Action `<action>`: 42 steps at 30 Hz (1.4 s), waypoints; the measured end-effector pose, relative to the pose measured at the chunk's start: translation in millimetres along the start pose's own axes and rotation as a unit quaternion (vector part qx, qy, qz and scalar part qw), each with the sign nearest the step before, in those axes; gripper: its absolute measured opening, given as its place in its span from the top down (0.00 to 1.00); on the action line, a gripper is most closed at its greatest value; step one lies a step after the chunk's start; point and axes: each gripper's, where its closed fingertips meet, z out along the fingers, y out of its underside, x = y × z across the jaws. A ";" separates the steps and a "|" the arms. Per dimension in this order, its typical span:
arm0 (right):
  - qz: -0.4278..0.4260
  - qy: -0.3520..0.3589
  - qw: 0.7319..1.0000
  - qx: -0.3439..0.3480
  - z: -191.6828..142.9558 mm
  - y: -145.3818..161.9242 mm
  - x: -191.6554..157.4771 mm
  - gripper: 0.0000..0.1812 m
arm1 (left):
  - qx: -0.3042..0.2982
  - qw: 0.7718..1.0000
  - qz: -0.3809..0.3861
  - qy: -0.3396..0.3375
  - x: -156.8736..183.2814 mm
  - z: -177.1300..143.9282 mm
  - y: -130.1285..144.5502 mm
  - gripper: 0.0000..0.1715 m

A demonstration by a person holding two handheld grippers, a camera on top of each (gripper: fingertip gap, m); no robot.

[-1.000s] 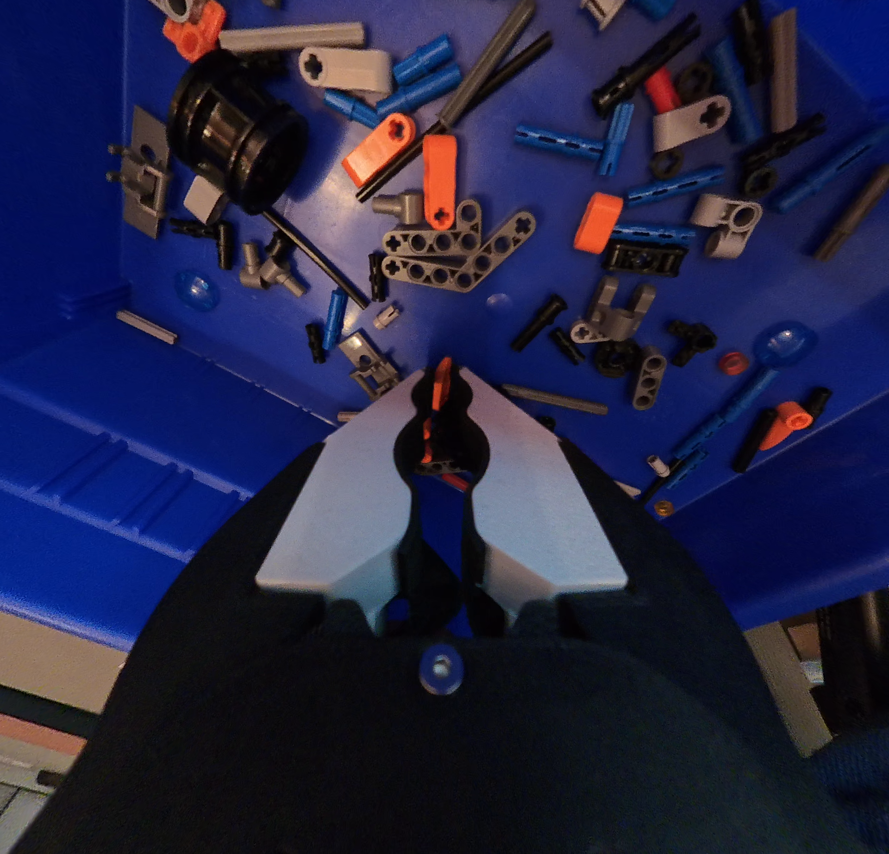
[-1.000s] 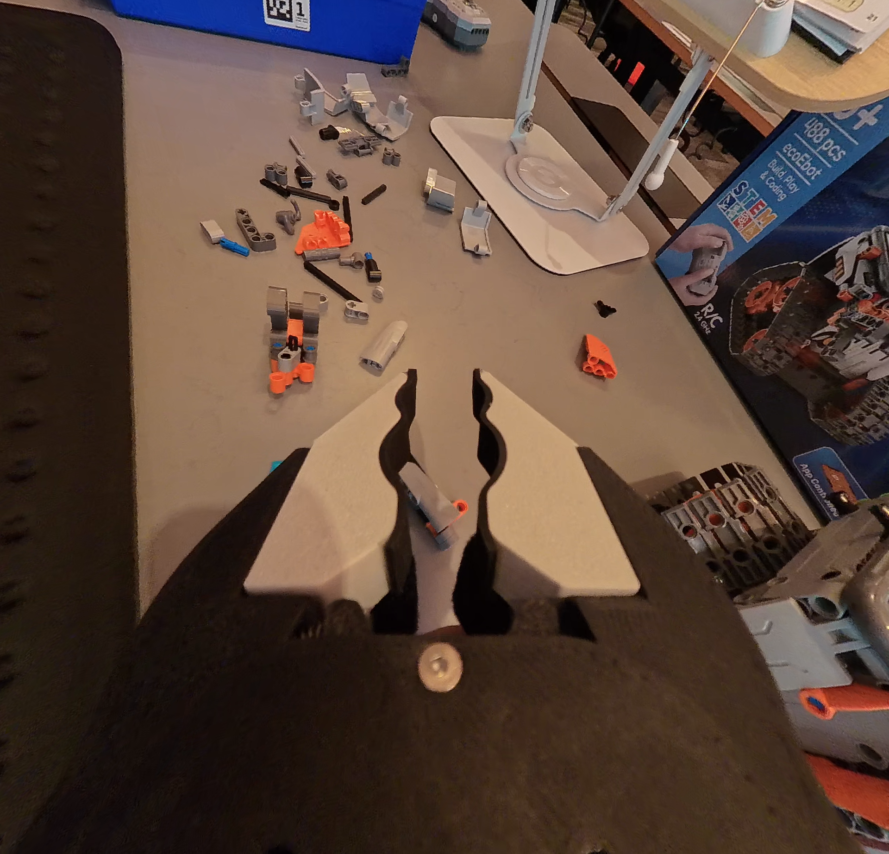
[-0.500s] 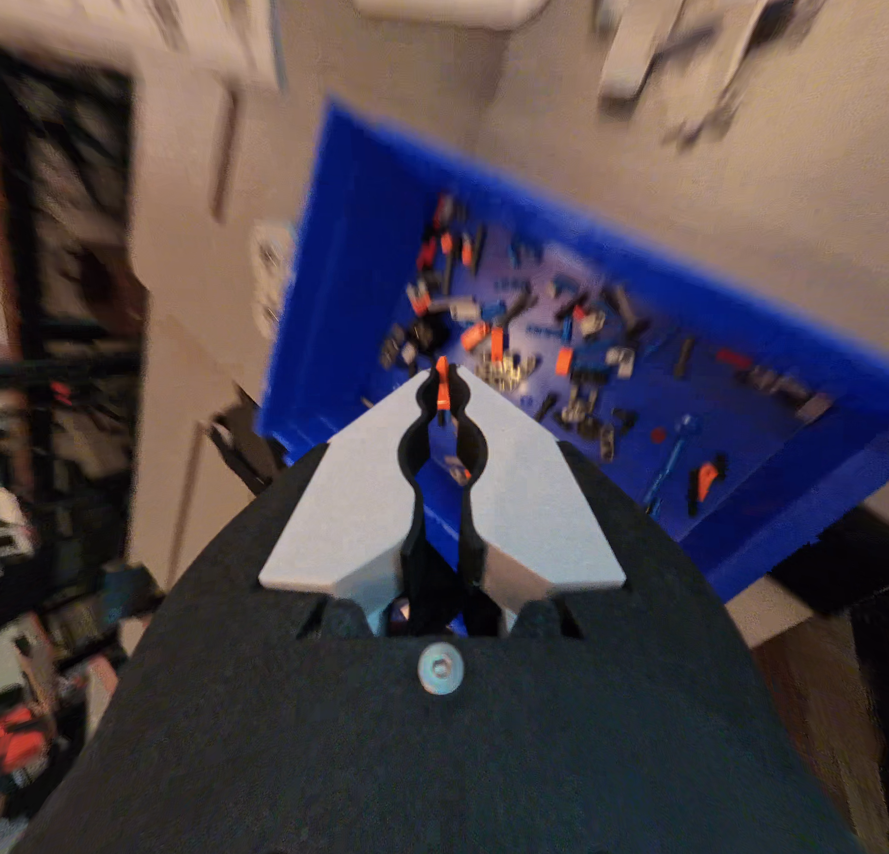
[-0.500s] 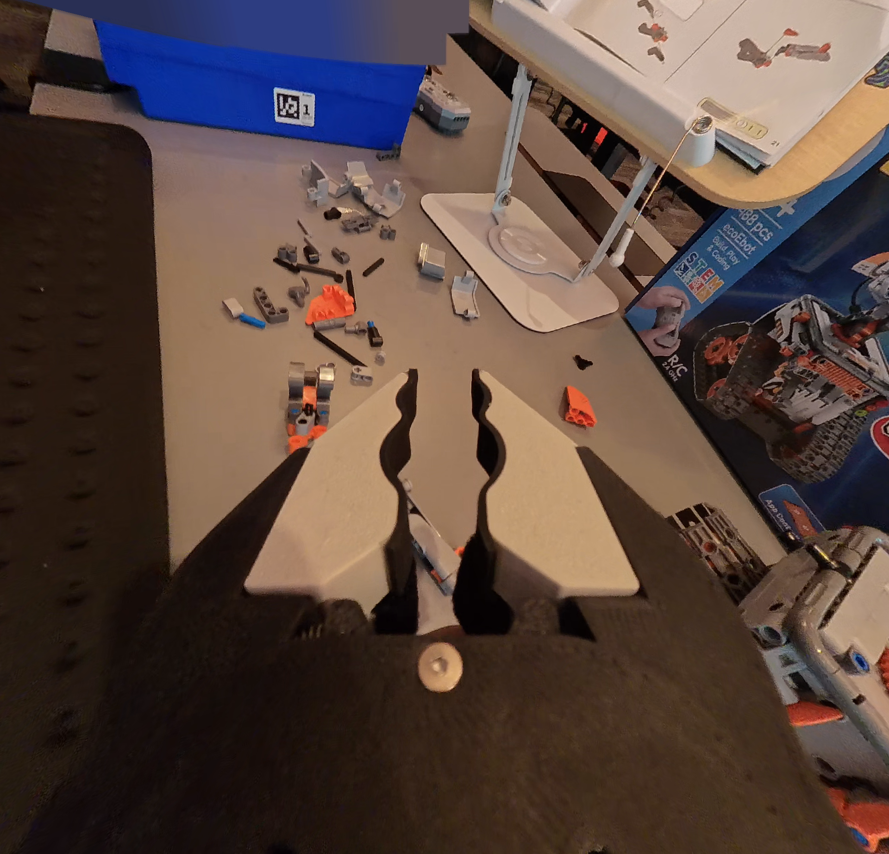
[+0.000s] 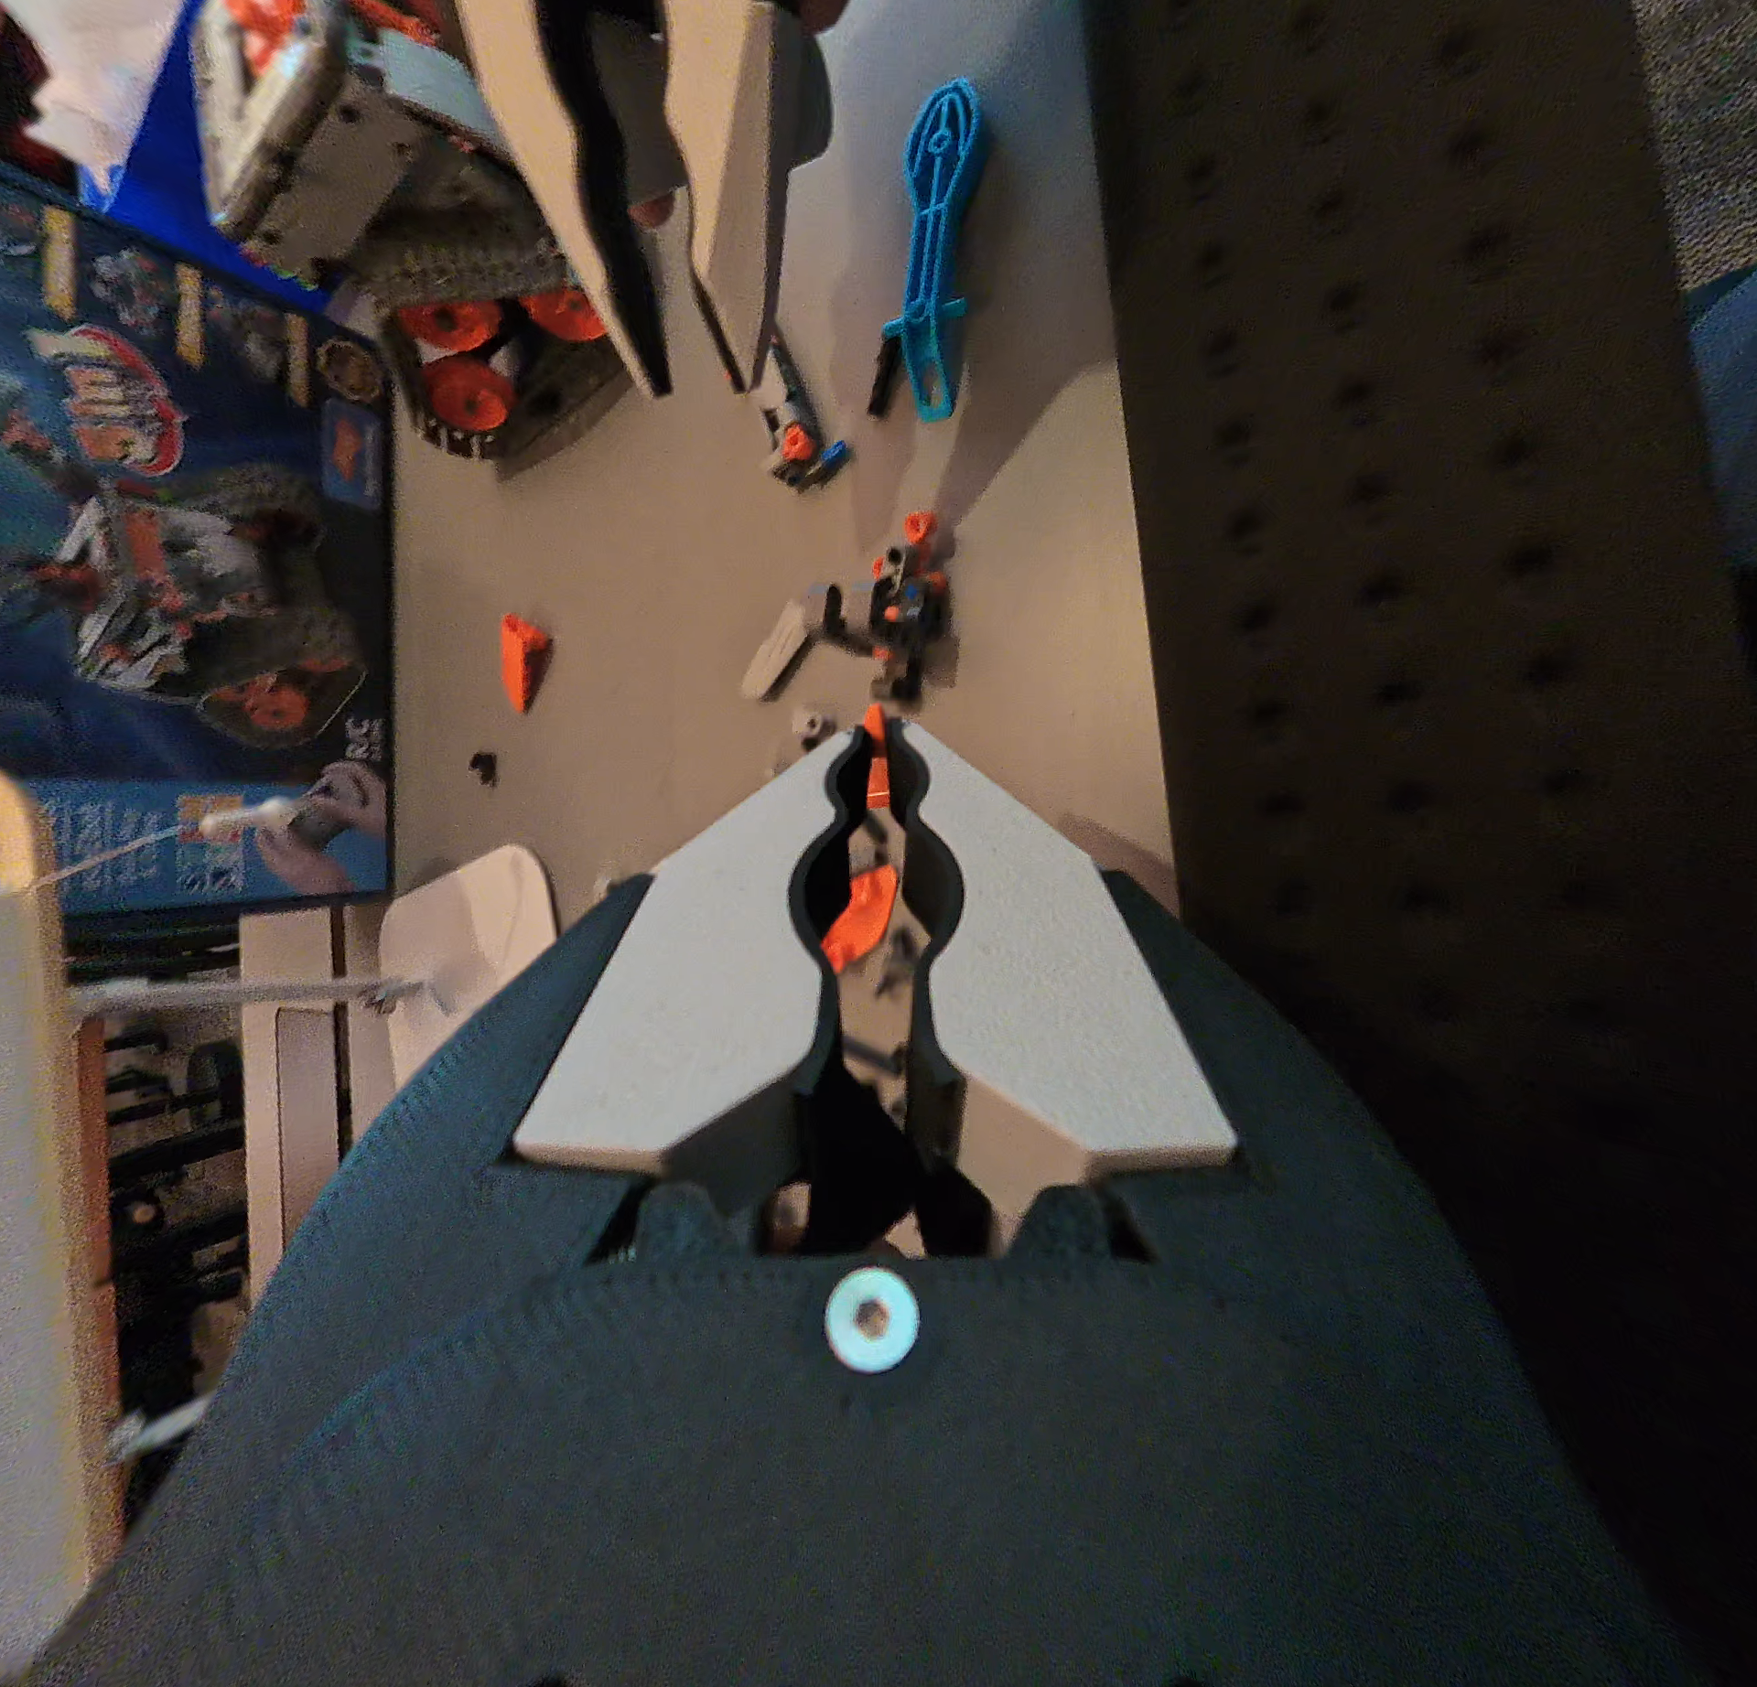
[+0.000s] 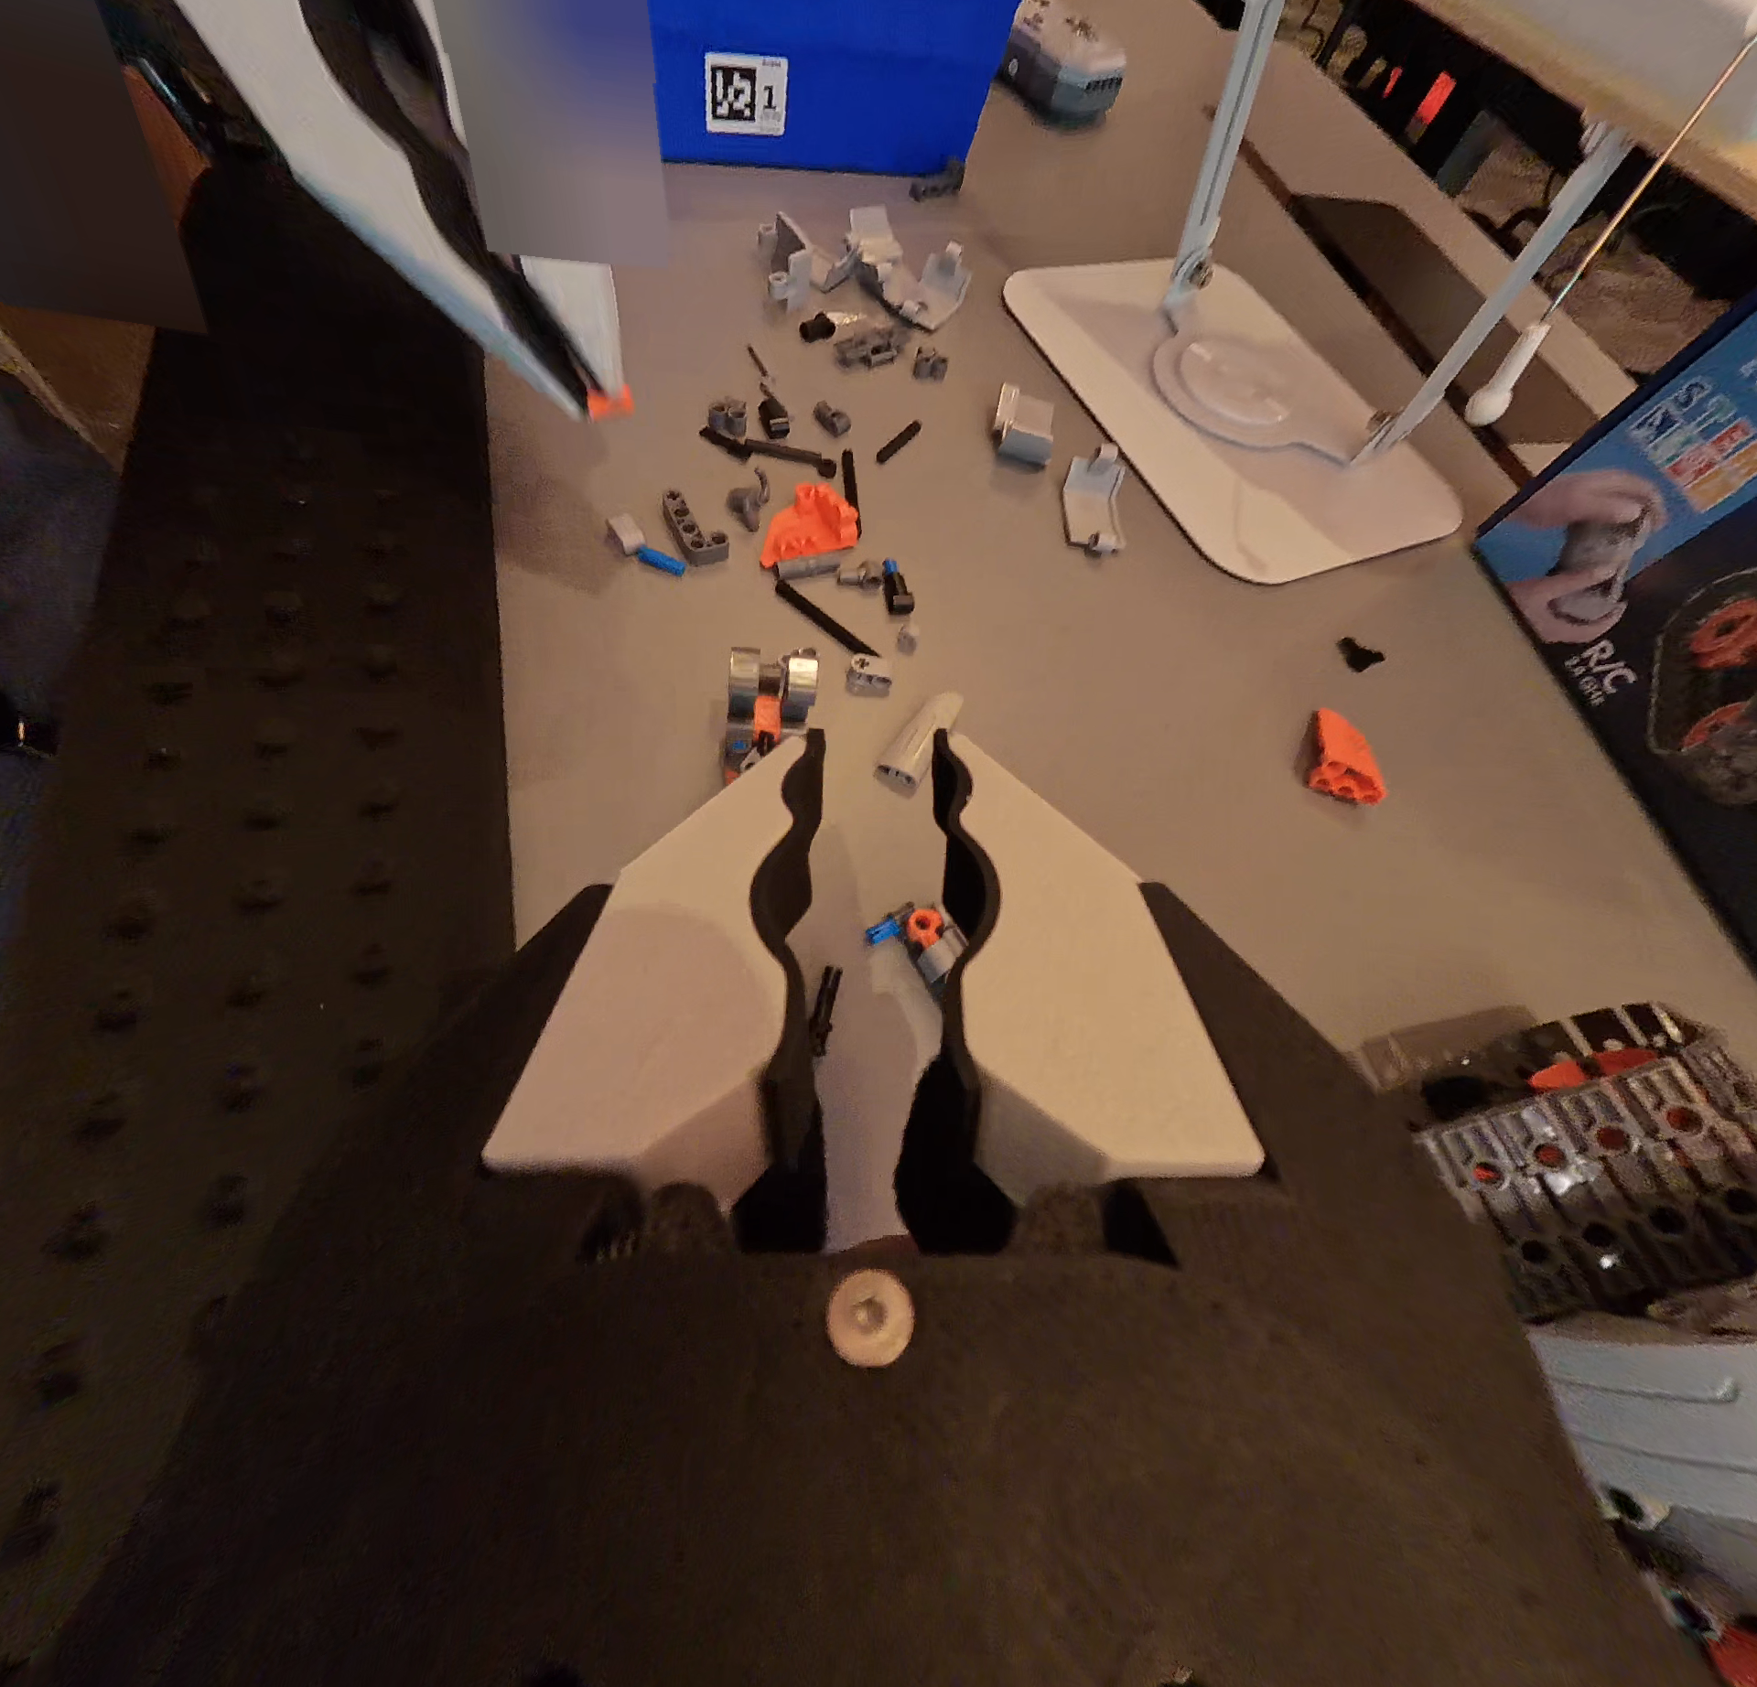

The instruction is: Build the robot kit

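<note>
A grey surface (image 6: 1093, 786) is seen in both views, bordered on one side by a dark dimpled mat (image 6: 285, 691). At its far end, in the right wrist view, a blue bin (image 6: 856, 16) bearing a square printed marker is set, and a white stand base (image 6: 1236, 425) lies to the right of it. A printed blue box (image 5: 190, 548) lies along the edge of the surface, and a partly built grey and black tracked model with orange hubs (image 6: 1597, 1157) stands just beside it. Loose grey, black and orange building parts (image 6: 808, 520) are scattered across the middle of the surface, with an orange wedge piece (image 6: 1341, 757) lying apart from them. A blue lattice tool (image 5: 936, 244) lies near the mat.

The left claw (image 5: 879, 738) is closed on a thin orange piece (image 5: 876, 762), which is pinched at the tips and held above the scattered parts. The right claw (image 6: 877, 738) is held parted above the surface with nothing gripped; a small grey, orange and blue assembly (image 6: 917, 938) lies on the surface below the gap, and a short black pin (image 6: 825, 1000) lies beside it.
</note>
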 end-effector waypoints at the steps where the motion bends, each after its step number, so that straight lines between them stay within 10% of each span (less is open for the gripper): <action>1: 0.001 -0.005 1.000 -0.005 -0.2 3.4 -2.2 0.88 | -0.011 1.000 0.001 0.006 4.0 13.3 -0.7 0.99; 9: -0.014 -0.047 0.998 -0.024 6.4 11.0 -25.3 0.89 | -0.023 0.999 -0.005 0.047 32.7 64.5 3.6 0.97; 42: -0.119 -0.064 0.991 -0.024 19.9 6.2 -58.8 0.90 | 0.024 0.994 -0.091 0.052 23.6 59.3 -2.0 0.97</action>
